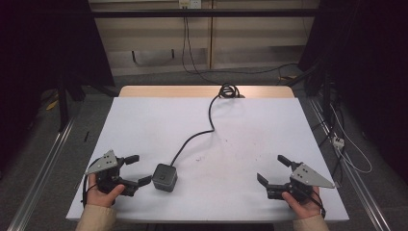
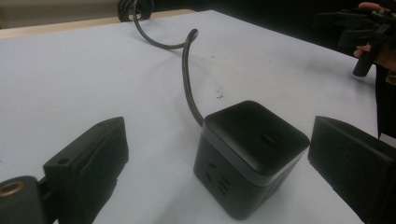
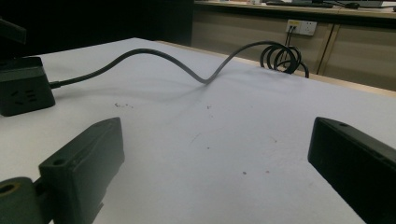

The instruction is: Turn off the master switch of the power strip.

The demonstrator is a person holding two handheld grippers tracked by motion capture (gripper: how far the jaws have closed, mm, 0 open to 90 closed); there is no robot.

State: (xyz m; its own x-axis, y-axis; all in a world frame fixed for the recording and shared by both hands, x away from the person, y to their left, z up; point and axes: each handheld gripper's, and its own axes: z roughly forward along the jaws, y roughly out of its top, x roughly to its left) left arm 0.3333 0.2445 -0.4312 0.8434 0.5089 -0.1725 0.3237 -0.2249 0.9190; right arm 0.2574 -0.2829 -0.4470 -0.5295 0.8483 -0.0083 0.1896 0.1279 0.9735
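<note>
A dark cube-shaped power socket sits on the white table near the front left, its black cord running back to a coil at the far edge. My left gripper is open just left of the cube, jaws pointing at it. In the left gripper view the cube stands close ahead between the spread jaws, nearer the right one, untouched. My right gripper is open at the front right, over bare table. In the right gripper view the cube is far left and the cord crosses the table.
The white table top carries a few small dark specks near its middle. A wooden strip edges the far side. Metal rails flank the table, and loose cables lie on the floor at right.
</note>
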